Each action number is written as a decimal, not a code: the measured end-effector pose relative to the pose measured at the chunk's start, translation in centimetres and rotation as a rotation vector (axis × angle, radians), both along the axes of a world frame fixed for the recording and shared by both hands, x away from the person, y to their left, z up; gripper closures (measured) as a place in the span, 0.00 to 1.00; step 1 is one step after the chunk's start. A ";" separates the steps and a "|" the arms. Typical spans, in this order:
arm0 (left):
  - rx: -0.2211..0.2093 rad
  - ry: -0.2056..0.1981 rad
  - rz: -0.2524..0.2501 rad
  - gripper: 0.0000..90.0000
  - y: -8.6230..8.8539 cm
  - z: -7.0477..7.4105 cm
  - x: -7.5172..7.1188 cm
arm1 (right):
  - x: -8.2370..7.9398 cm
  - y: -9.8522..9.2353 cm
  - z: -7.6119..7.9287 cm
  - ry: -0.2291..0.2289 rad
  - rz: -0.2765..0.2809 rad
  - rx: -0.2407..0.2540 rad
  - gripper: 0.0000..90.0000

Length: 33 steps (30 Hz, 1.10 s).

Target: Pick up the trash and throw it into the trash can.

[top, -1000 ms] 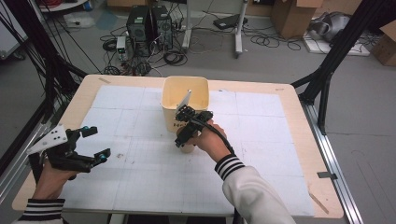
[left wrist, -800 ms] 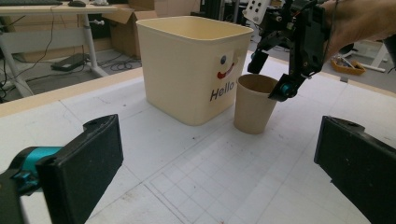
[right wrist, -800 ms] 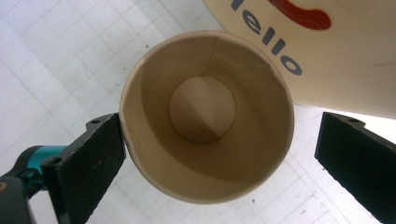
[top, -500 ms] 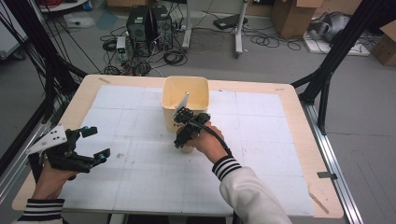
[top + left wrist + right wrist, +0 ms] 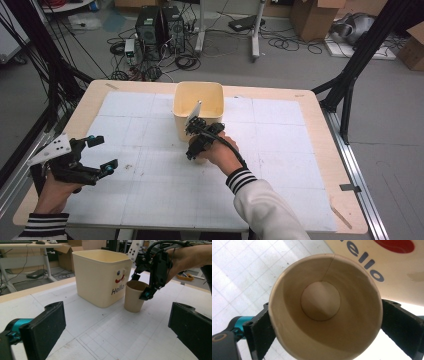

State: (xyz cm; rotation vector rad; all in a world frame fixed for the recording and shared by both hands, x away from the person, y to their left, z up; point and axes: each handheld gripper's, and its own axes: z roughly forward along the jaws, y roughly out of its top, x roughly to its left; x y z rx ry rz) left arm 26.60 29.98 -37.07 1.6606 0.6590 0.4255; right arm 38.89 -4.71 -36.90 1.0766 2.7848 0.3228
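Paper cup (image 5: 133, 298) | right fingers clamp it | left fingers apart | white gridded table (image 5: 150, 190) | cabled floor (image 5: 210, 55)

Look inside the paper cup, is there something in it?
No, the right gripper view looks straight down into the paper cup, and only its bare round bottom shows.

Your bin (image 5: 198, 102) sits upper centre on the desk (image 5: 280, 165). The cup (image 5: 134, 299) stands just before it, touching or nearly so, between your right gripper's (image 5: 196, 141) jaws. Your left gripper (image 5: 95, 161) waits lower left, well apart.
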 end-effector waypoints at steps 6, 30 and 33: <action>-0.003 0.000 -0.001 0.02 0.0 0.0 0.0 | 0.1 0.1 -0.3 -0.002 -0.001 -0.004 0.06; -0.001 -0.001 -0.001 0.02 0.1 0.0 0.0 | 0.2 0.3 -1.2 0.012 0.012 -0.016 0.08; -0.002 -0.001 -0.002 0.02 0.0 0.0 0.0 | 0.2 0.3 -1.2 0.018 0.014 -0.008 0.16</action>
